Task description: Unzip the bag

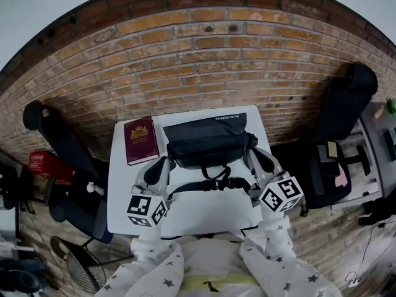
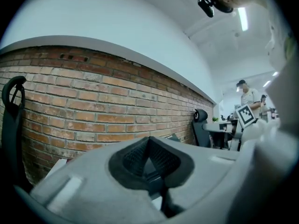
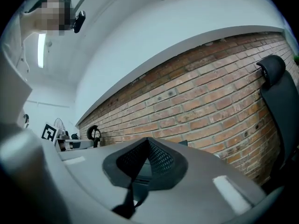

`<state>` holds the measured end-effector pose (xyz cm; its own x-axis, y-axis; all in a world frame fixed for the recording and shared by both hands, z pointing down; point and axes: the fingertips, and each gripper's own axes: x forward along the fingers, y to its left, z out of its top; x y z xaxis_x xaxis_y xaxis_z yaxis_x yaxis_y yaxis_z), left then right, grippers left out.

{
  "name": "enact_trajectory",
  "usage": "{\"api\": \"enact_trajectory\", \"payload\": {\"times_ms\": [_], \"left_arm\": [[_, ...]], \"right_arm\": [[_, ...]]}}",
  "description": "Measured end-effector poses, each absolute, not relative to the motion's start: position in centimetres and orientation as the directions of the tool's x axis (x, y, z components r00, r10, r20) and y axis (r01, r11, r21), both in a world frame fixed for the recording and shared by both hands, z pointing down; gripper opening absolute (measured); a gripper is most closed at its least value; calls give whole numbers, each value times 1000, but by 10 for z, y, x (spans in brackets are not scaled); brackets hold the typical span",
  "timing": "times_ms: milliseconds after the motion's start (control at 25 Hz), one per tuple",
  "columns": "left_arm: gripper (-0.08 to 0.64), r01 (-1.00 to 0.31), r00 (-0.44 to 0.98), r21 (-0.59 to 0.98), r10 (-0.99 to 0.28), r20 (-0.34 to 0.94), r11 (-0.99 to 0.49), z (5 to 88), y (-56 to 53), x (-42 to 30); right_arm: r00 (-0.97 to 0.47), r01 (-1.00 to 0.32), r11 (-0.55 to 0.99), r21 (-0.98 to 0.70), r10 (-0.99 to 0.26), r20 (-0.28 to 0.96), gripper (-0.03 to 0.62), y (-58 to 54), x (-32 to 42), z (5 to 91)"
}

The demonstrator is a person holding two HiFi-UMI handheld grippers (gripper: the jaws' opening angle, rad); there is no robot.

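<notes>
Head view shows the black bag (image 1: 207,141) lying across the far half of the white table (image 1: 204,215). Its buckled strap (image 1: 207,183) trails toward the person, and a red book (image 1: 140,141) lies just beside its left end. No opening shows along the bag's top, so the unzipping does not appear to have started. The whole run of the zipper looks left to do.

The left gripper (image 1: 162,164) sits at the bag's left end and the right gripper (image 1: 250,154) at its right end. In the right gripper view the pads are pressed together on a thin black strip (image 3: 131,196) that hangs down from their meeting line. It is probably a zipper pull or strap end. In the left gripper view the pads also meet fully, and a dark piece (image 2: 164,200) runs down below them. Whether it is pinched or only lies behind is unclear.

The zipper's teeth and slider cannot be made out in any view. Both gripper views aim at the brick wall (image 3: 210,97), so the bag is almost entirely out of their sight.
</notes>
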<state>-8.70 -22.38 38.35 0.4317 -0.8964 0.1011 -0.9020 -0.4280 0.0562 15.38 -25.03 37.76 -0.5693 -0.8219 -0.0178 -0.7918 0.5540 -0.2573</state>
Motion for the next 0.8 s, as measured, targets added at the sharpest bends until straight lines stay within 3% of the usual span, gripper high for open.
{"api": "enact_trajectory", "payload": {"times_ms": [800], "left_arm": [[-2,-927,374,26,-927,43,-373,357,-218,-97]], "right_arm": [[-496,-843,502,-193,-865,-84,8,-247,169,352]]}}
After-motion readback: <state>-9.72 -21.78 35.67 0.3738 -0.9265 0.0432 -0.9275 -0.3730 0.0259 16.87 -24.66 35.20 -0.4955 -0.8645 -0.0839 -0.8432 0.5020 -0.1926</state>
